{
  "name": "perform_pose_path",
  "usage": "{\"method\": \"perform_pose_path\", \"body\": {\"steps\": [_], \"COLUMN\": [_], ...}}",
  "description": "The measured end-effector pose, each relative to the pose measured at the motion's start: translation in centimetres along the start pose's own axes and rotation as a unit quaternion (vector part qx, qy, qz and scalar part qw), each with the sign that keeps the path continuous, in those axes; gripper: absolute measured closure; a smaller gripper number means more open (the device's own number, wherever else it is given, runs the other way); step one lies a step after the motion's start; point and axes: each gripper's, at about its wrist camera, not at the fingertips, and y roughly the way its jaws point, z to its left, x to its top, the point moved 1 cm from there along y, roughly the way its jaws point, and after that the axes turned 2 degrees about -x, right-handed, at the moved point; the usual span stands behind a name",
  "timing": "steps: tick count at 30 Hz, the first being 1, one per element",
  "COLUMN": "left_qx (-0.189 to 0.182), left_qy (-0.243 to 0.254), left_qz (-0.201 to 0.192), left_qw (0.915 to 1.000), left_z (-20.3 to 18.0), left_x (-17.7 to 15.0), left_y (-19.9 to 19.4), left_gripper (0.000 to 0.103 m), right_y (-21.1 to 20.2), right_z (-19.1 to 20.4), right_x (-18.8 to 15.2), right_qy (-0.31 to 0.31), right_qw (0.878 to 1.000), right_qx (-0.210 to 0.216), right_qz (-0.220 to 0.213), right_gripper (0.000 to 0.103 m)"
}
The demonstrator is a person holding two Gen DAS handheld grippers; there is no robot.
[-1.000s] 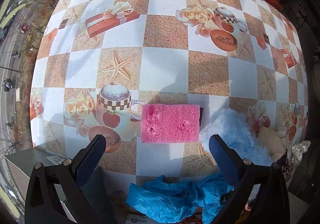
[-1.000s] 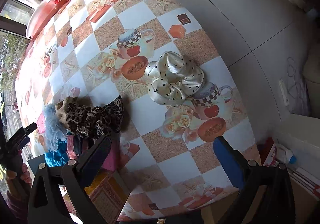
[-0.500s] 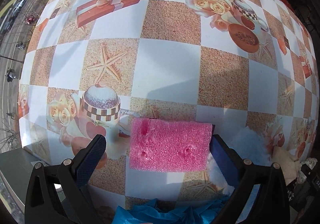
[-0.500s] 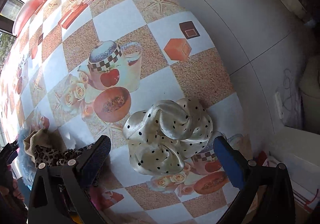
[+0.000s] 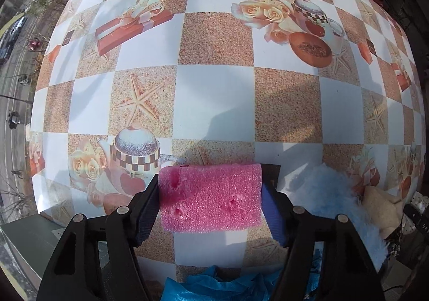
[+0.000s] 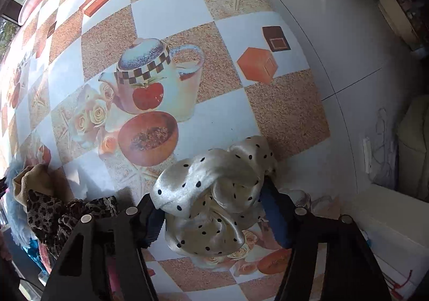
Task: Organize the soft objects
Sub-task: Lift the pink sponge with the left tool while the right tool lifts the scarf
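Observation:
In the left wrist view my left gripper [image 5: 210, 197] is shut on a pink foam sponge [image 5: 211, 197]; both pads press its short ends at the near edge of the patterned table [image 5: 214, 97]. In the right wrist view my right gripper [image 6: 211, 216] is shut on a cream polka-dot satin scrunchie [image 6: 214, 199], which bunches between the pads near the table's right edge.
A fluffy light-blue item [image 5: 329, 193] and a beige soft item [image 5: 380, 204] lie right of the sponge. Blue crumpled fabric [image 5: 222, 285] hangs below the table edge. A leopard-print cloth [image 6: 53, 215] lies left of the scrunchie. Tiled floor [image 6: 335, 19] lies beyond the table's right edge.
Both grippers moved forward and down onto their items and closed: the left one on the pink sponge, the right one on the polka-dot scrunchie.

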Motion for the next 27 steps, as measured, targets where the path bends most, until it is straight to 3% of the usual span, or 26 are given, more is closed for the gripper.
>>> {"method": "perform_pose_path", "body": {"steps": [1, 8, 13, 21, 27], "left_qx": [0.002, 0.020, 0.009, -0.034, -0.059], "left_qy": [-0.002, 0.010, 0.039, 0.119, 0.205], "left_qz": [-0.007, -0.055, -0.089, -0.123, -0.140], "left_qw": [1.0000, 0.9982, 0.9952, 0.9847, 0.9670], "left_z": [0.1, -0.5, -2.4, -10.4, -17.6], "left_x": [-0.1, -1.1, -2.5, -6.3, -11.4], "left_y": [-0.6, -5.7, -8.9, -15.0, -18.9], "left_gripper": [0.030, 0.030, 0.030, 0.030, 0.030], "right_y": [-0.3, -2.9, -6.0, -11.1, -13.9], "right_z": [0.3, 0.6, 1.1, -0.9, -3.5], "right_x": [0.0, -1.5, -2.9, -6.8, -9.4], "right_qy": [-0.007, -0.002, 0.003, -0.002, -0.004], "right_qw": [1.000, 0.997, 0.996, 0.992, 0.990], "right_qx": [0.004, 0.068, 0.088, 0.111, 0.118], "right_qz": [-0.002, -0.020, -0.032, -0.056, -0.075], "right_gripper": [0.073, 0.074, 0.074, 0.074, 0.074]}}
